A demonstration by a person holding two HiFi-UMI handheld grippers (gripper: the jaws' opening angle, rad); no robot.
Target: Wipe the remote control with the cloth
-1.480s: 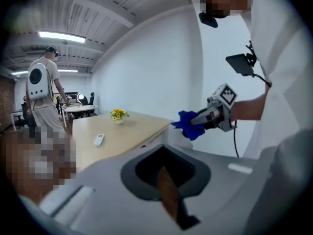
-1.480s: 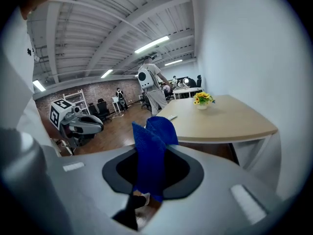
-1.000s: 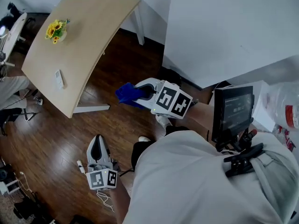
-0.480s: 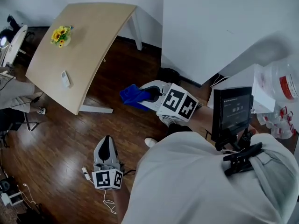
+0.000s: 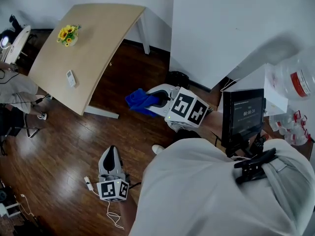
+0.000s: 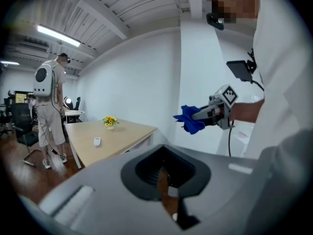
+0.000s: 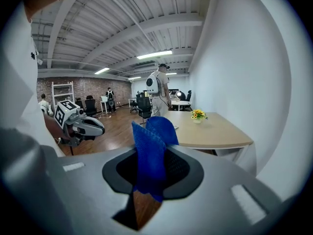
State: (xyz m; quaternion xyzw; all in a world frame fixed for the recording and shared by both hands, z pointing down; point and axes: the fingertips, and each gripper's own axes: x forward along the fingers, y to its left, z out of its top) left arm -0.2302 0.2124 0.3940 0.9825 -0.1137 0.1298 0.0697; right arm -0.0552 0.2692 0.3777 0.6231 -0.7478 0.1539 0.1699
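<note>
A small white remote control [image 5: 71, 77] lies on the light wooden table [image 5: 93, 43] at the upper left, well away from both grippers; it also shows as the remote control [image 6: 97, 141] in the left gripper view. My right gripper [image 5: 150, 100] hangs in the air over the wooden floor, shut on a crumpled blue cloth [image 5: 139, 101]. That cloth [image 7: 149, 155] stands up between its jaws. My left gripper [image 5: 111, 154] is lower and nearer to me, shut with nothing in it. From it I see the right gripper [image 6: 215, 112] with the cloth [image 6: 190, 119].
A pot of yellow flowers [image 5: 68, 35] stands on the table's far end. A person with a white backpack [image 6: 49, 97] stands beside the table. A white wall corner [image 5: 221, 28] rises to the right. A cable [image 5: 110, 210] lies on the dark floor, and office chairs [image 7: 144, 109] stand behind.
Both grippers have drifted slightly right in the head view, and the table and remote have shifted a little too. The blue cloth stays held in the right gripper.
</note>
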